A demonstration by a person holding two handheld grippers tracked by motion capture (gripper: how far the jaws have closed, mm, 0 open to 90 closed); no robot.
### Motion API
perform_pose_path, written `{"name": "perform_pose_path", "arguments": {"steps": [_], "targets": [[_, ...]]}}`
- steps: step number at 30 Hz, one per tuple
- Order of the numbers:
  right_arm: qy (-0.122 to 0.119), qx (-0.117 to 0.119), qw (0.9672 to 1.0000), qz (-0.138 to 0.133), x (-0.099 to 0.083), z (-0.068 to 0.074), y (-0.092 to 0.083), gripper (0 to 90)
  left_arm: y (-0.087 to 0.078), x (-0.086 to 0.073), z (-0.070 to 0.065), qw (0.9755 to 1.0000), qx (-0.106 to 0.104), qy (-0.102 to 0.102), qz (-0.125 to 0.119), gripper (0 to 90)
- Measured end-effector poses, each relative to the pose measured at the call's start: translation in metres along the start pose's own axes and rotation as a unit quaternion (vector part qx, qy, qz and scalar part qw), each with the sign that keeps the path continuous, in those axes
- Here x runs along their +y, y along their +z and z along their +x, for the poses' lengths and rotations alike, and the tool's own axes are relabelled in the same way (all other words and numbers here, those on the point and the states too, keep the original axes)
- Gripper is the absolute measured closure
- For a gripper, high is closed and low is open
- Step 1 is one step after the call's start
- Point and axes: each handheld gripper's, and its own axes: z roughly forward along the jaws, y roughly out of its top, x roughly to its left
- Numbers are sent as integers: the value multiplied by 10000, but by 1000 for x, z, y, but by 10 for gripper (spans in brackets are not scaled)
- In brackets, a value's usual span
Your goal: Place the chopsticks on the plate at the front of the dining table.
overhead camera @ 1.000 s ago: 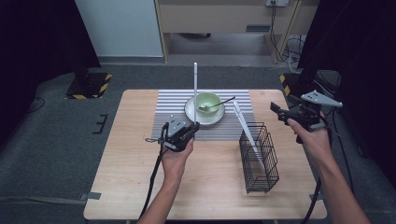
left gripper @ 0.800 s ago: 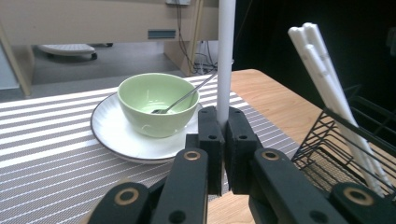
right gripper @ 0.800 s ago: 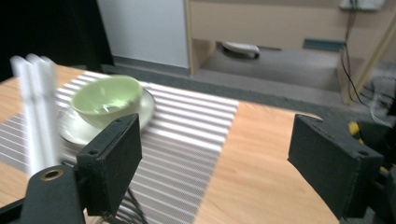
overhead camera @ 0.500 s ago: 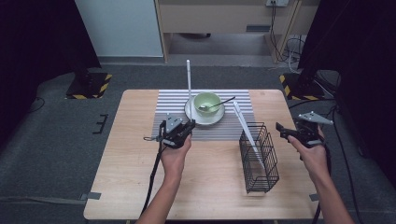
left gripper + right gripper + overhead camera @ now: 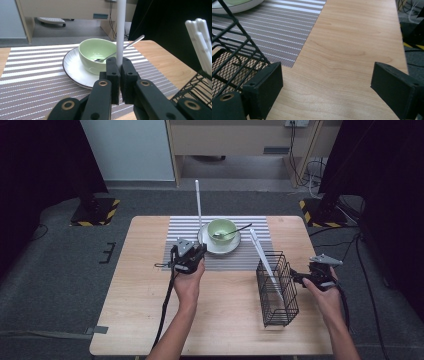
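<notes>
Item: white chopstick (image 5: 121, 30), one piece, pinched upright between the jaws of my left tool (image 5: 188, 256). Long axis near vertical; the lower end sits in the pinch and the upper end rises well above the bowl in the high view.

Item: left tool, pressed together on that stick, held over the near edge of the striped placemat (image 5: 182, 231), just this side of the white plate (image 5: 208, 246) and green bowl (image 5: 221, 228). A spoon (image 5: 235, 230) leans in the bowl.

Item: black wire basket (image 5: 277, 292), standing on the table (image 5: 130, 315) to the right of my left tool and somewhat nearer to me. More white chopsticks (image 5: 264, 260) lean in it, tops tilted toward the bowl.

Item: right tool (image 5: 303, 280), jaws spread wide, holding nothing, hanging just beside the basket's right wall, above bare table.

Judgement: if the stick belongs with the others, the basket lies rightward from it, and the stick's upright axis already suits a drop through the open top. My right tool is nearer the basket, but my left carries the piece.
</notes>
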Motion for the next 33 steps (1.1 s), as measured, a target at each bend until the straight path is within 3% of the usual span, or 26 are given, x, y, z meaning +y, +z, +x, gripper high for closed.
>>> {"name": "perform_pose_path", "arguments": {"steps": [7, 10, 16, 25, 33], "targets": [[70, 56, 9999, 132, -12, 2, 3, 96, 4, 4, 3, 9998, 156, -68, 81, 861], [43, 16, 9998, 191, -18, 3, 2, 97, 7, 4, 1, 9996, 257, 33, 130, 861], [21, -20, 9997, 228, -25, 7, 4, 98, 11, 4, 2, 9992, 365, 39, 138, 861], [-100, -160, 9986, 494, -30, 11, 10, 99, 19, 4, 1, 9982, 589, 27, 112, 861], [-27, -136, 9976, 676, -33, 11, 16, 90, 26, 1, -1, 9976, 656, 5, 205, 861]]}}
